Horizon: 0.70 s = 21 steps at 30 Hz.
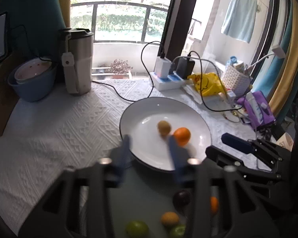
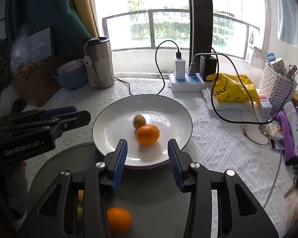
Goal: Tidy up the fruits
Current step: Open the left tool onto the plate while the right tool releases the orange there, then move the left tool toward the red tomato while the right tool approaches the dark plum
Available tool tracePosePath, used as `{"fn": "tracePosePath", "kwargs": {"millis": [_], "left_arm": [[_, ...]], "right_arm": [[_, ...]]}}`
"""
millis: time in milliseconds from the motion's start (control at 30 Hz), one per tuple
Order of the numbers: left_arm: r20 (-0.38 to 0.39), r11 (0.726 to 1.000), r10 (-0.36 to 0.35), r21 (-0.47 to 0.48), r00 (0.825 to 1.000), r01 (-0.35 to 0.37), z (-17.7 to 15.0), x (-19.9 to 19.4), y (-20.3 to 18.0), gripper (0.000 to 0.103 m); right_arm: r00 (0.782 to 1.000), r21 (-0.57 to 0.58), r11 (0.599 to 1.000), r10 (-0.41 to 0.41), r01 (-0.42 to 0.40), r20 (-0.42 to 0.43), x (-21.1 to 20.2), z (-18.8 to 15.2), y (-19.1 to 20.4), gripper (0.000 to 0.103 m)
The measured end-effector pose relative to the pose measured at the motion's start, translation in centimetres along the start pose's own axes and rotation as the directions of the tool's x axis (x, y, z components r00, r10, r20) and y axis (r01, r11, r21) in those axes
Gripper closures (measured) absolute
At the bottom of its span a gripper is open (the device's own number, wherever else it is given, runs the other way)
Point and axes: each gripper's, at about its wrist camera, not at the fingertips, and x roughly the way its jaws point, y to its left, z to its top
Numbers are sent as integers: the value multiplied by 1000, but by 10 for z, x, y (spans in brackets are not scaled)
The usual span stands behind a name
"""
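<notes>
1. Presently, the white plate (image 2: 180, 119) on the counter (image 2: 218, 142) holds two fruits: an orange mandarin (image 2: 148, 134) and, touching it on the far side, a brownish kiwi (image 2: 139, 121).
2. More fruit waits on the dark round tray (image 2: 153, 202) nearest the cameras: another mandarin (image 2: 119, 219) in the right wrist view, and in the left wrist view a green lime (image 1: 137, 228), a small orange fruit (image 1: 169, 218) and a dark plum-like one (image 1: 181, 197).
3. The right hand-held gripper (image 2: 147, 152) is partly open and empty, its blue pads on either side of the near rim of the plate, short of the mandarin.
4. The left hand-held gripper (image 1: 150, 146) is blurred; its jaws stand partly apart with nothing between them.
5. These fruits look light, round and apt to roll; the mandarin skin is soft and smooth, so a gentle squeeze across the widest middle seems safest.
6. The kiwi likely bruises easily and is best held across its short axis.
</notes>
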Motion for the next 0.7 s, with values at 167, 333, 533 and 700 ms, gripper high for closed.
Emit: {"fn": "tracePosePath", "kwargs": {"millis": [167,333,533,700], "left_arm": [[17,1000,6,-1,1000,-6,-7,-18,-1,52],[27,1000,6,4,1000,-7,-15,-31,-4,45],[34,1000,9,3,999,-10,-27,-47,-4,44],[32,1000,7,10,999,-8,-40,-58,-5,44]], "right_arm": [[1000,7,1000,-6,6,10,-17,-7,3,58],[1000,10,1000,-10,10,18,-31,-15,7,58],[999,12,1000,-17,17,31,-46,-21,11,58],[999,10,1000,-19,19,36,-57,-29,16,58]]}}
